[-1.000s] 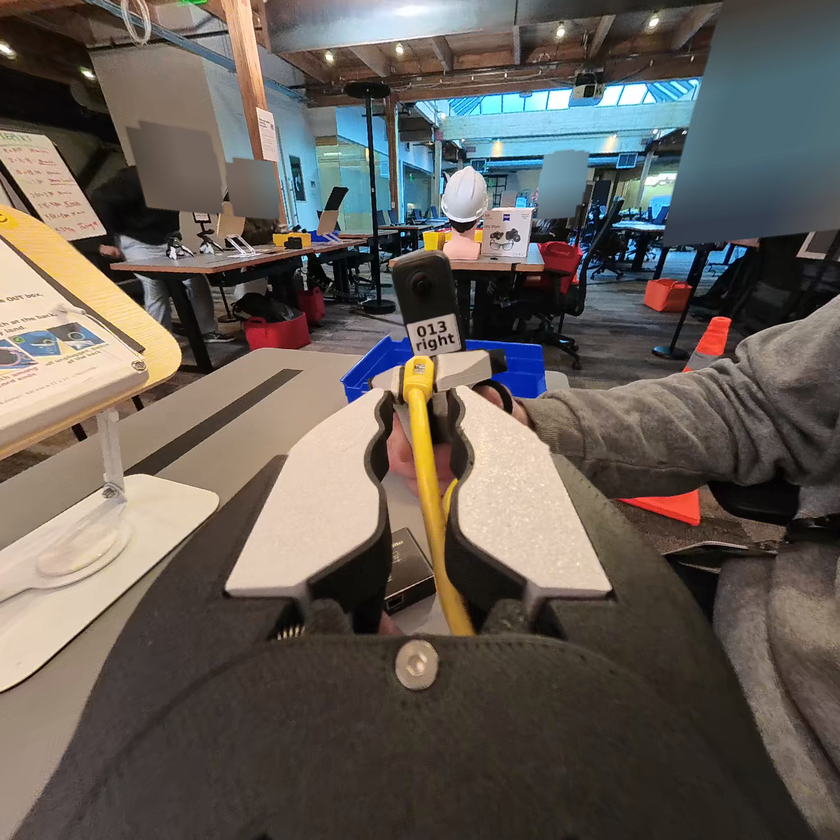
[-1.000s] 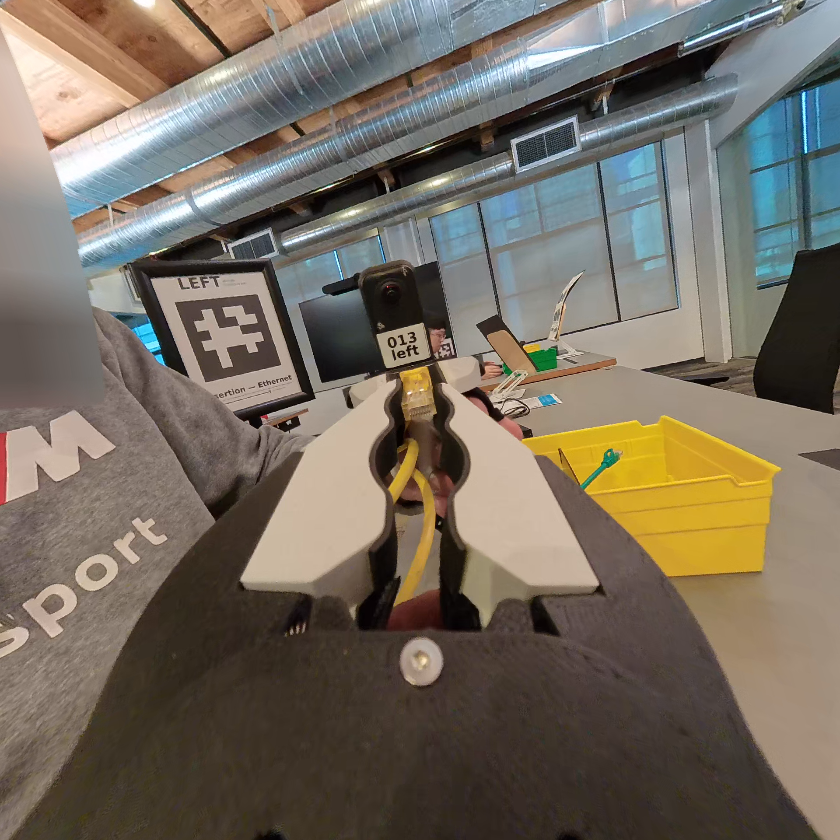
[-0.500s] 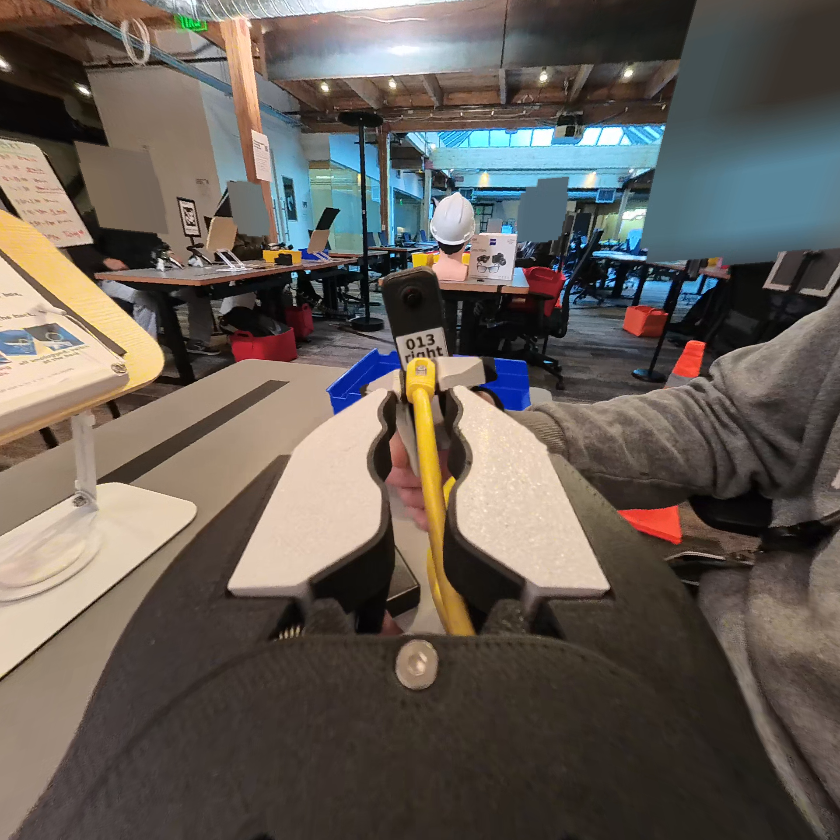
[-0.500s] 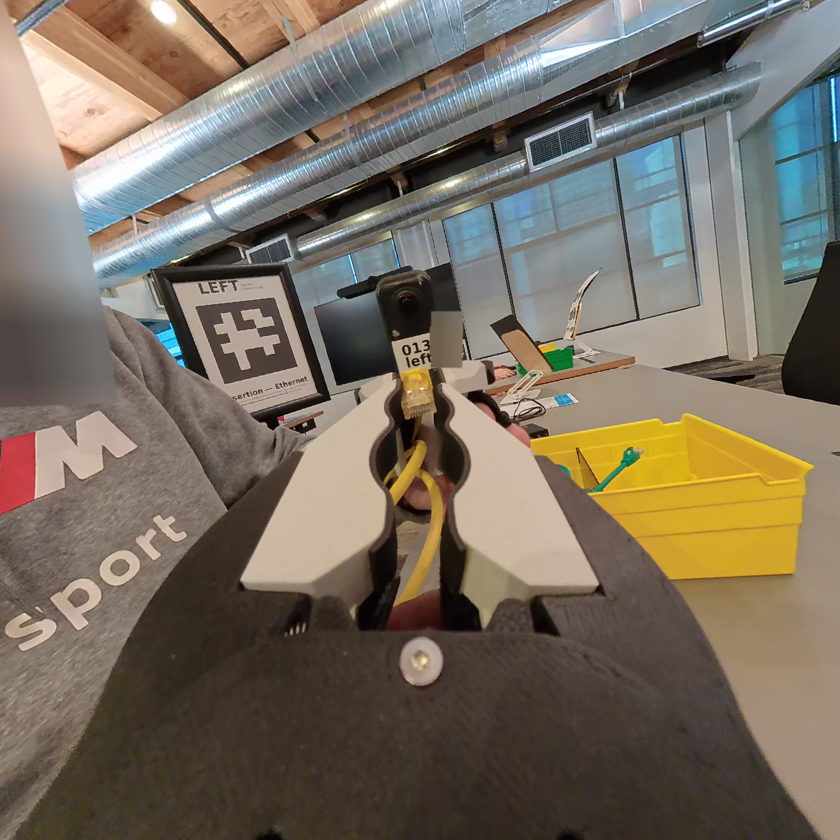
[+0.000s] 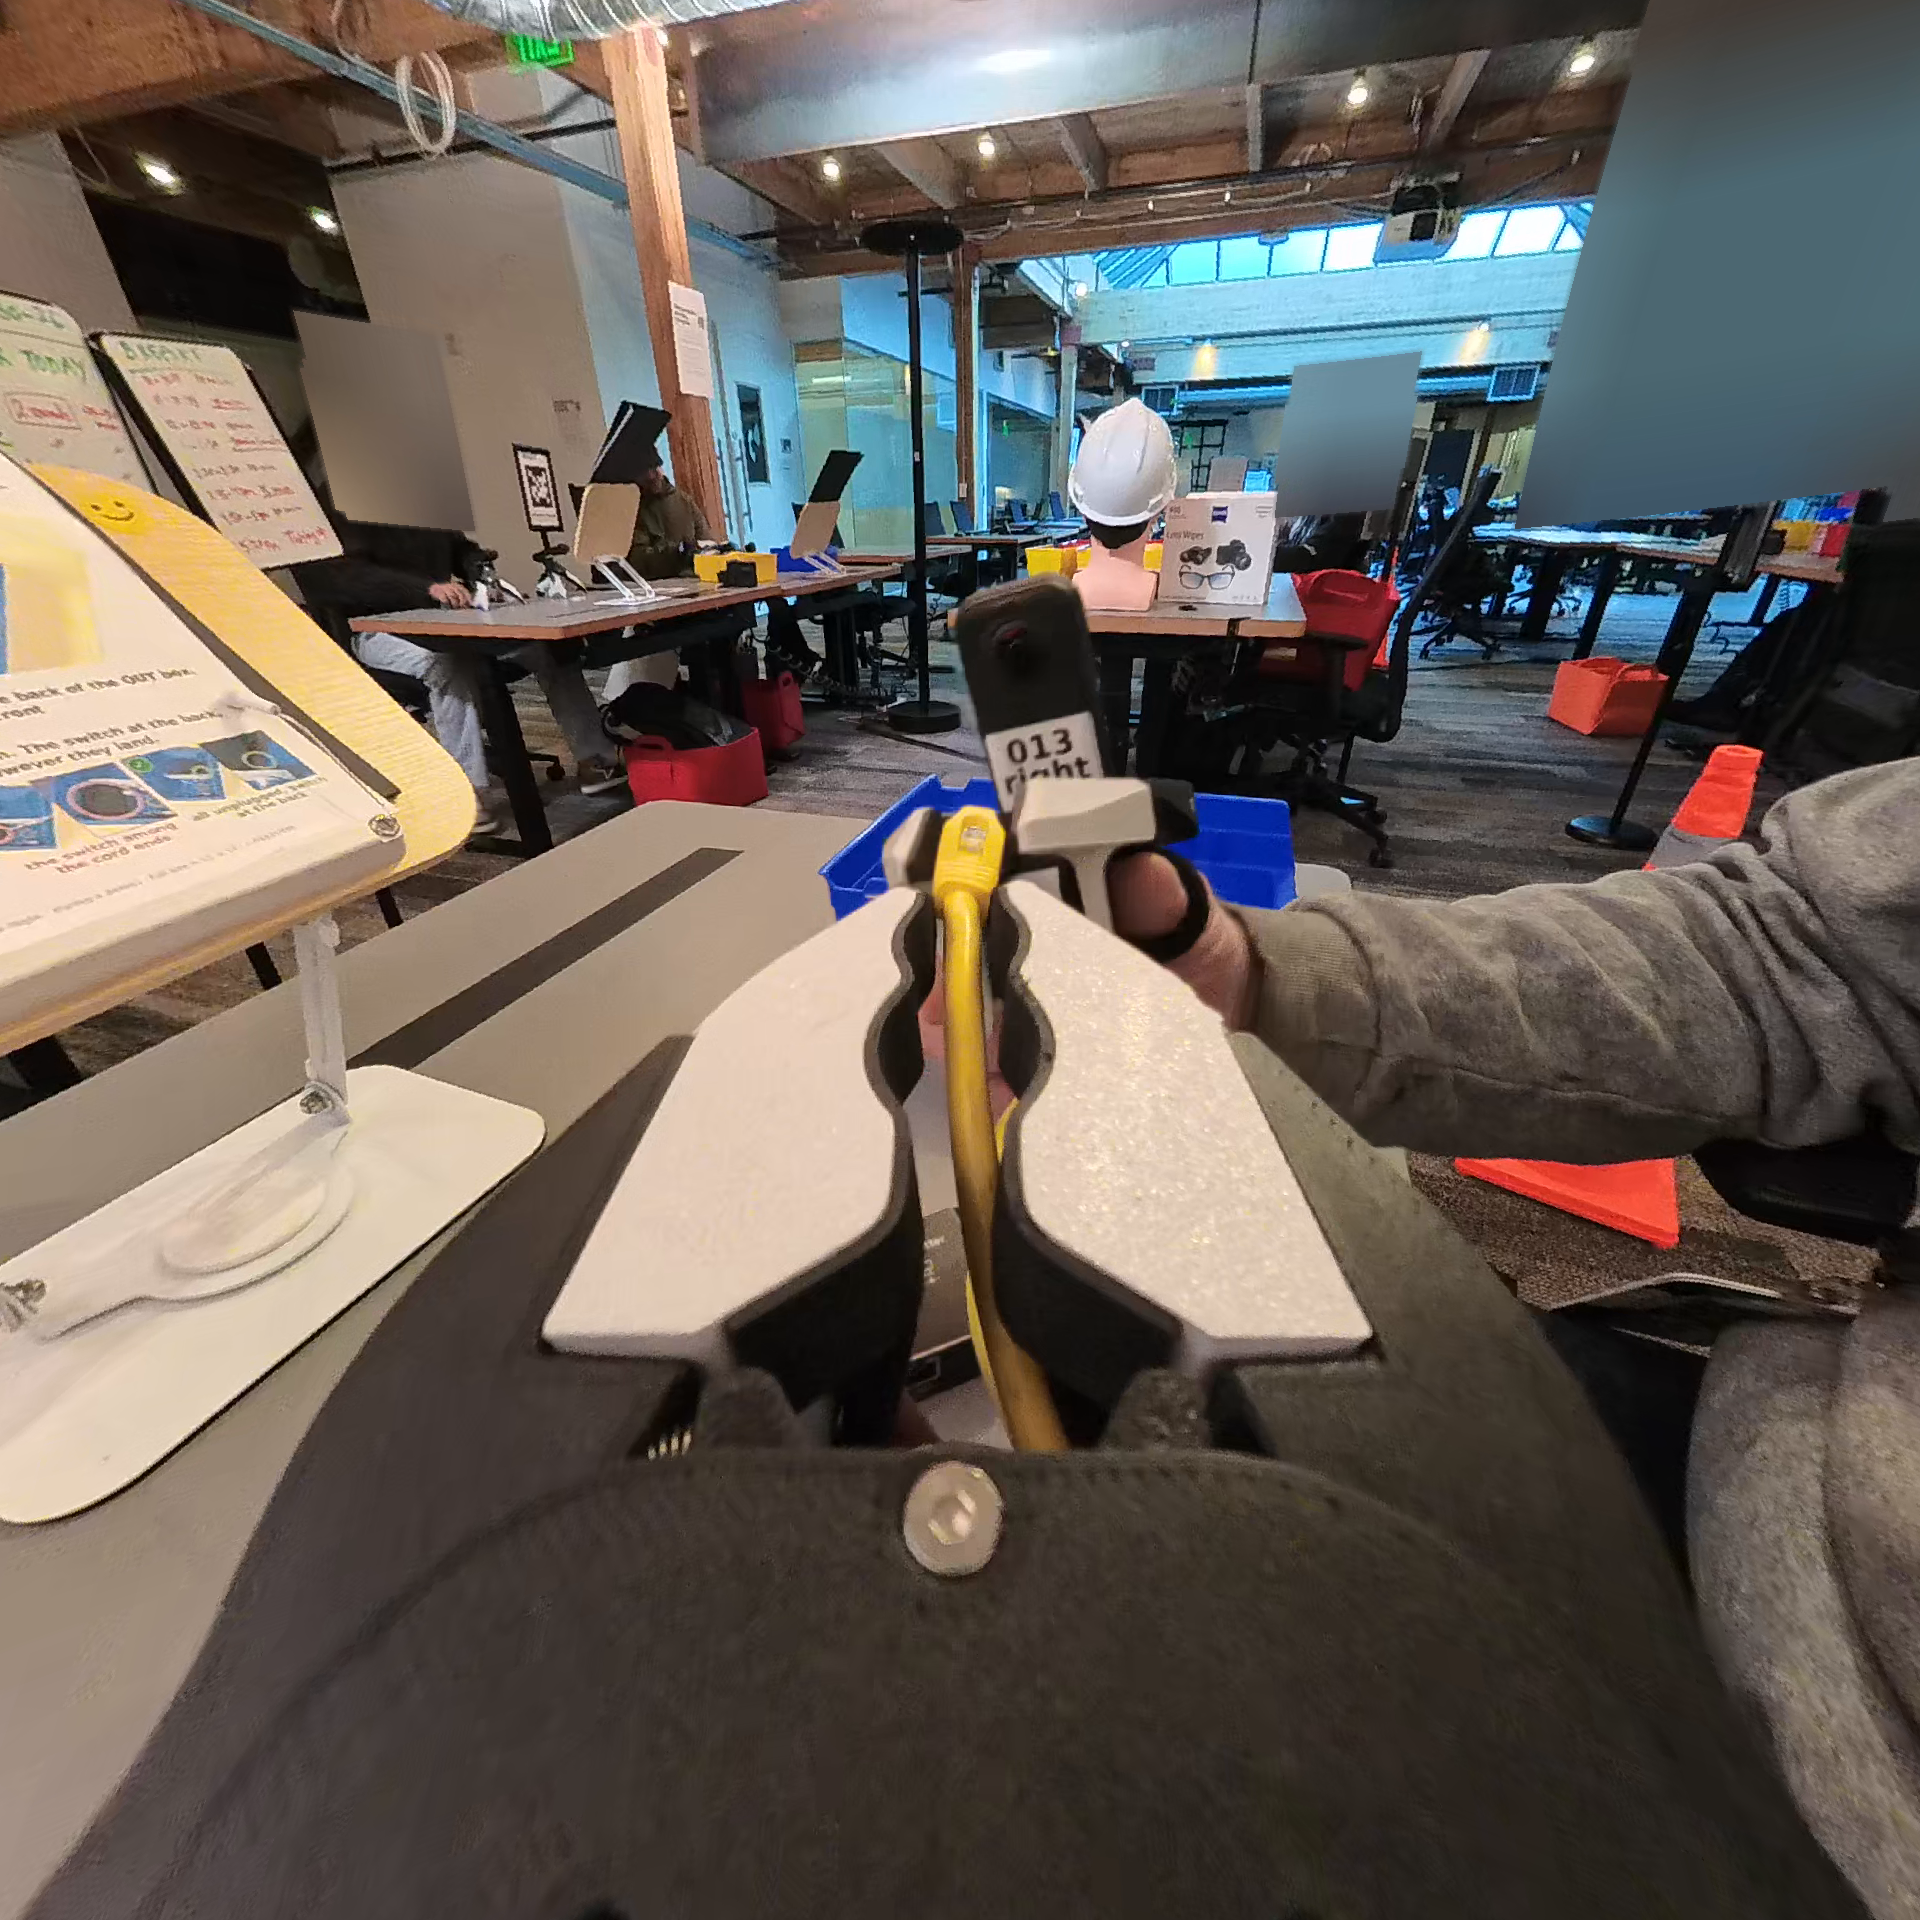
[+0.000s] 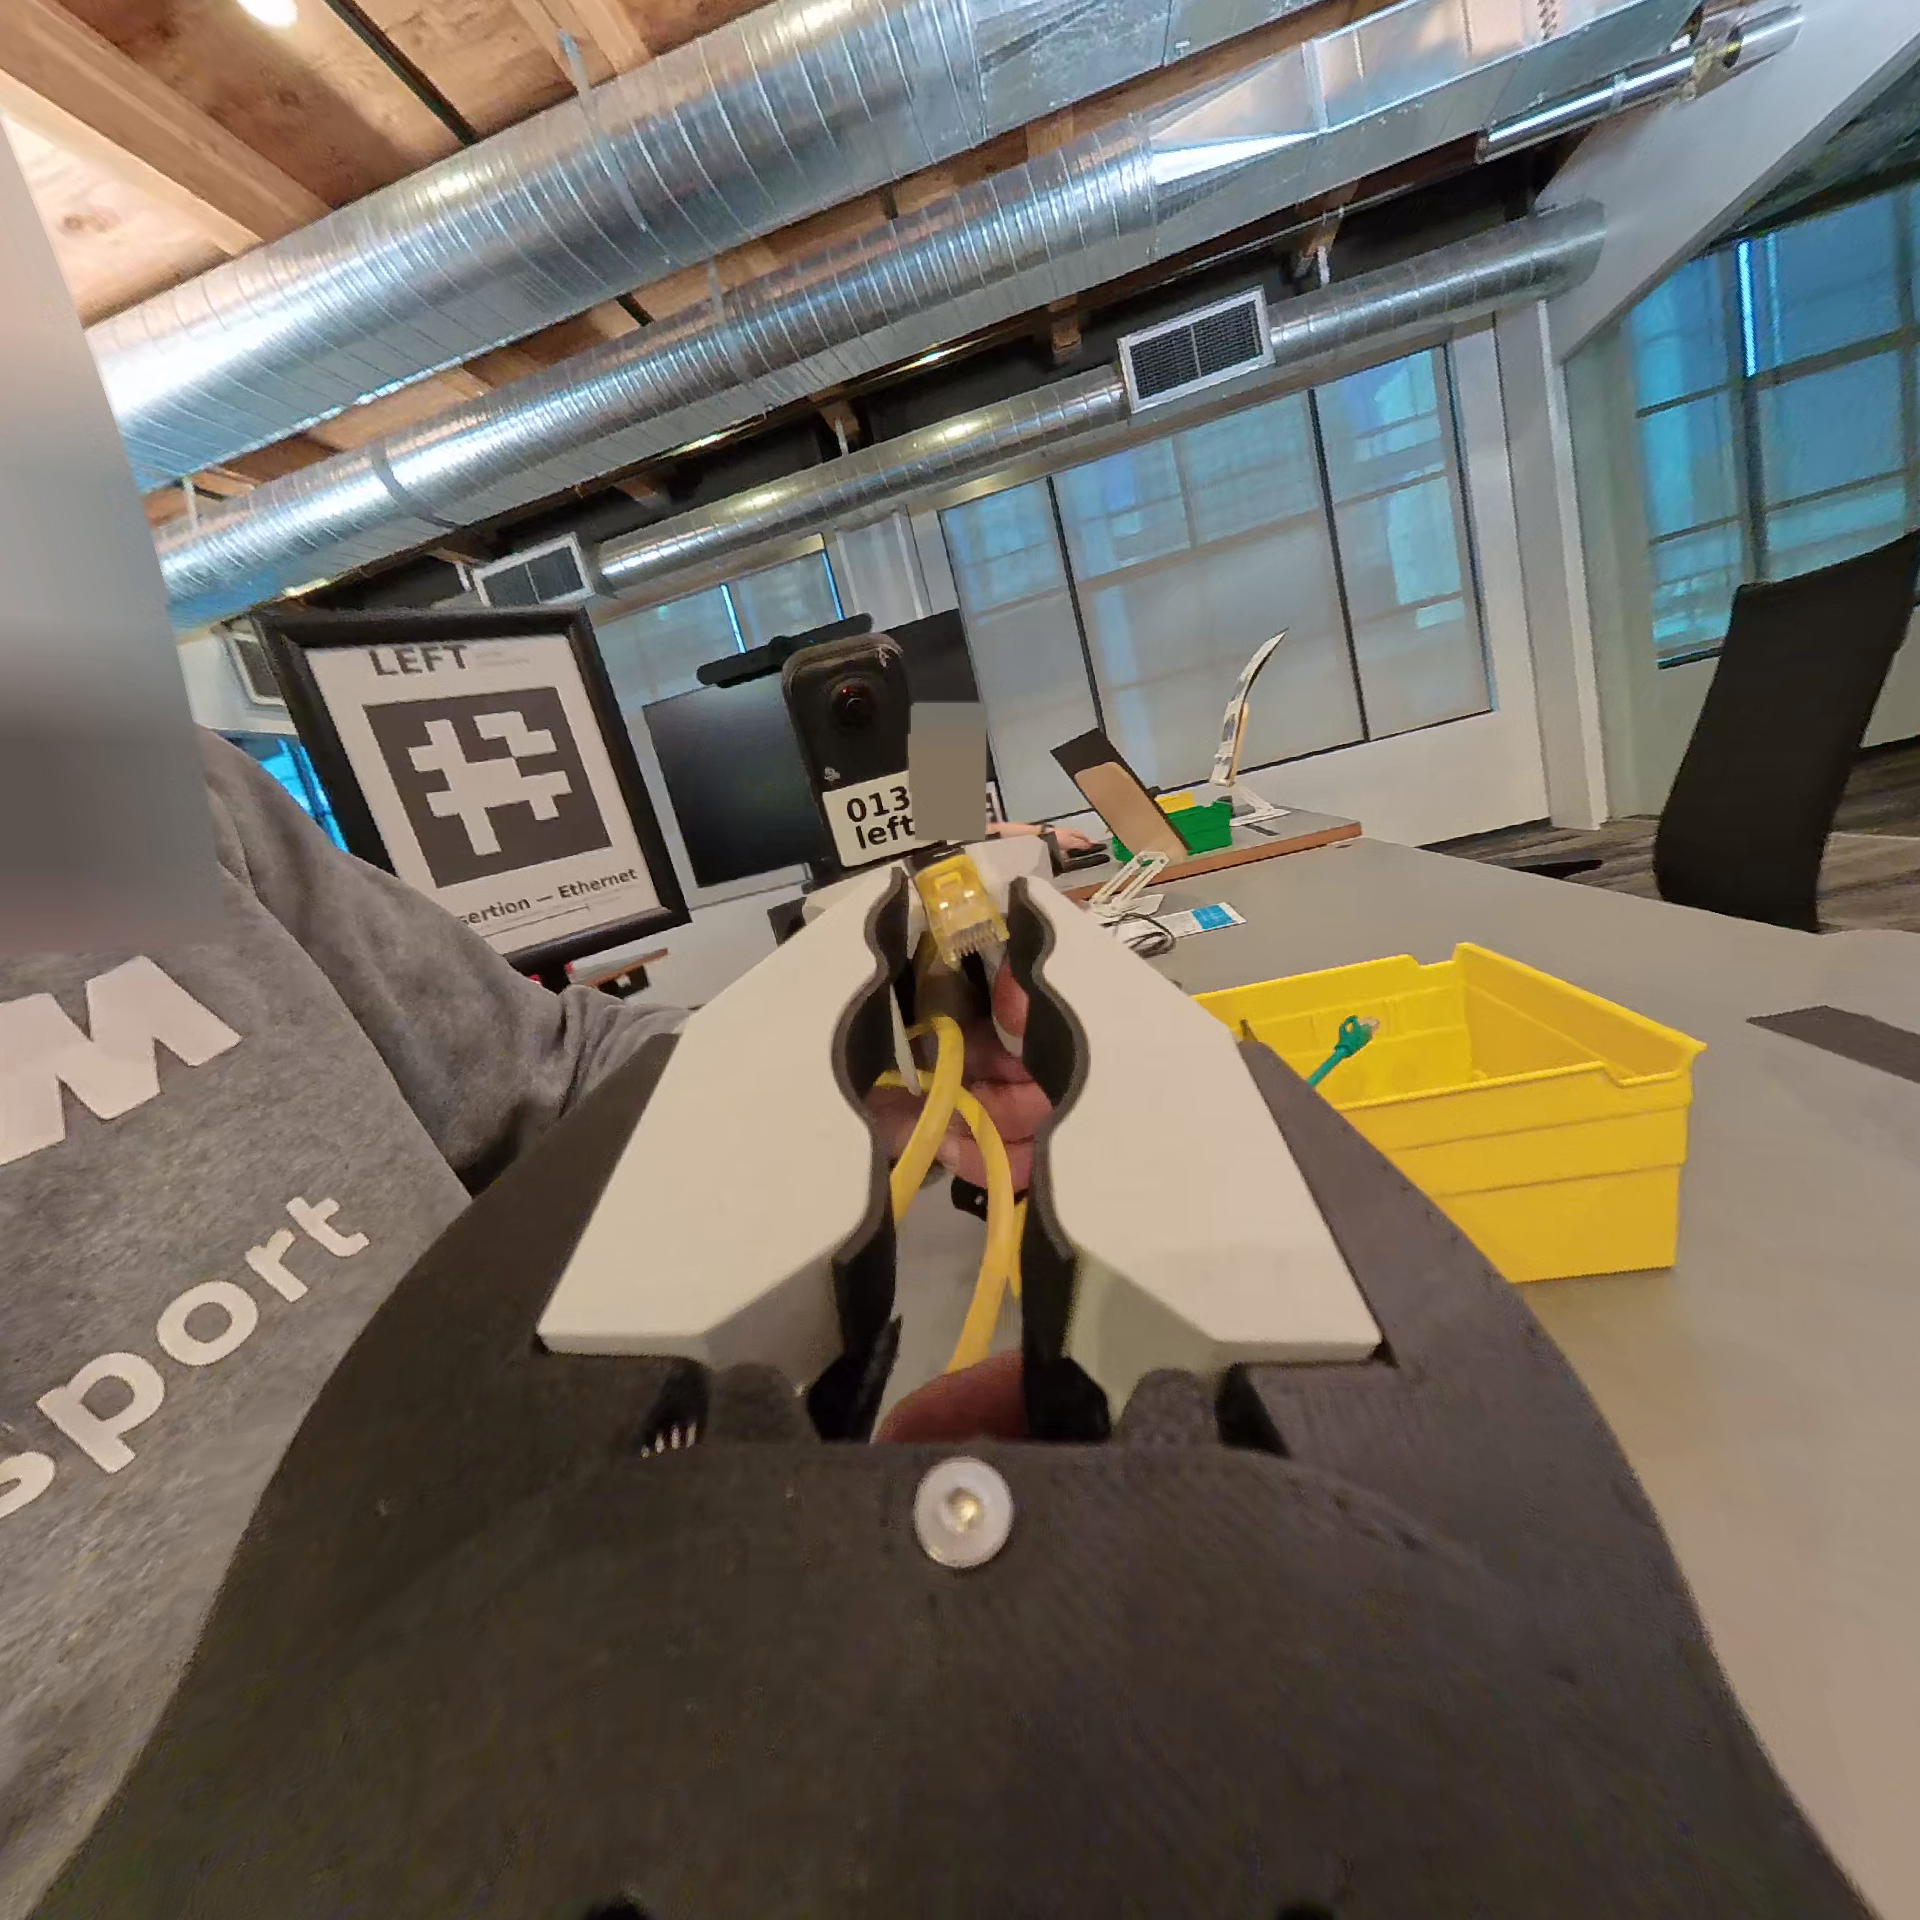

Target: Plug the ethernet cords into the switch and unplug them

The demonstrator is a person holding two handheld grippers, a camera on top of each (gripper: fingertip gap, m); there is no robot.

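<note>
The two grippers face each other over the grey table (image 5: 644,997). My left gripper (image 5: 961,899) is shut on the yellow ethernet cord (image 5: 971,1122), which runs up between its fingers to the plug at the tips. My right gripper (image 6: 958,899) is shut on that cord's clear plug (image 6: 954,920), which points at its camera. The cord loops down below it. The right gripper also shows in the left wrist view (image 5: 987,836), flanking the plug. A sliver of the black switch (image 5: 932,1262) shows on the table under the left fingers.
A yellow bin (image 6: 1507,1132) holding a green cord (image 6: 1340,1049) stands to the right of the right gripper. A blue bin (image 5: 1236,842) is behind the grippers. An instruction board on a white stand (image 5: 312,1247) is at left. A framed marker sign (image 6: 478,790) stands behind. Only a small space, under 4 cm, lies between the two pairs of fingers.
Both grippers have kept their hold on the yellow cord. The pair has shifted and tilted a little, and less of the switch shows between the left fingers.
</note>
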